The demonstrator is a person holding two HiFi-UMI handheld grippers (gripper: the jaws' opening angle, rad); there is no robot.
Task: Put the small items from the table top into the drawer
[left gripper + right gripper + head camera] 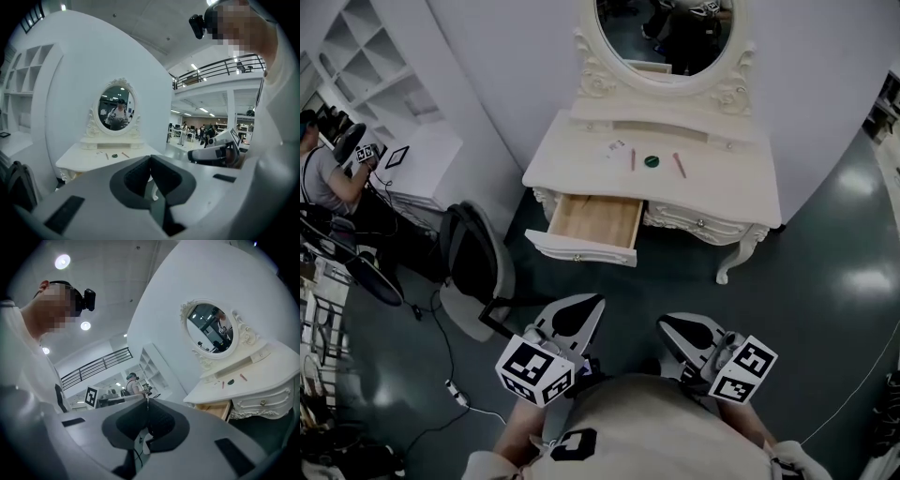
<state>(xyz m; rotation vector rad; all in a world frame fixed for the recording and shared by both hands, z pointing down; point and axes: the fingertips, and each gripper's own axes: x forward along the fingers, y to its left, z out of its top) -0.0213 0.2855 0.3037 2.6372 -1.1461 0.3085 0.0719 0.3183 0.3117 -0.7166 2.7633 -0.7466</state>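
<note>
Though visible, white item (613, 148) (tiny) unidentifiable.

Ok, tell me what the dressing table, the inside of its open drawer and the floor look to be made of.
Dressing table: probably wood painted cream-white, satin; carved scrolls on the apron and legs suggest it.
Drawer inside: bare pale wood, tan and matt against the white front.
Floor: dark and glossy, mirroring ceiling lights; maybe epoxy or polished concrete, I cannot tell which.

Oval mirror (666, 37), white shelving (370, 56) at left, black bag (473, 253) on dark floor (825, 309), seated person (328, 183), trailing cable (441, 356)
</note>
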